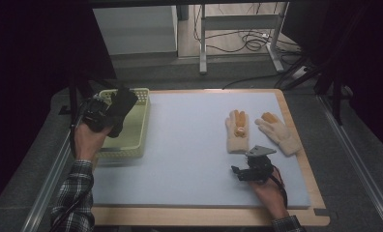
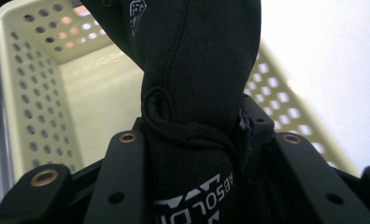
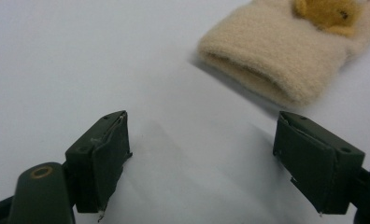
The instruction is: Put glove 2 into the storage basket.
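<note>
left gripper [image 1: 113, 108]: fingers clamp black glove [image 1: 122, 110], over basket [image 1: 142, 126] for drop | right gripper [image 1: 239, 172]: fingers released, near beige glove [image 1: 237, 131], ready

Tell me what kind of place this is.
Most likely a lab or test workshop set up for recording. A padded work table stands among dark curtains, loose cables trail across the floor by a metal frame, and a person works with hand-held grippers, the left gripper holding a black glove.
</note>
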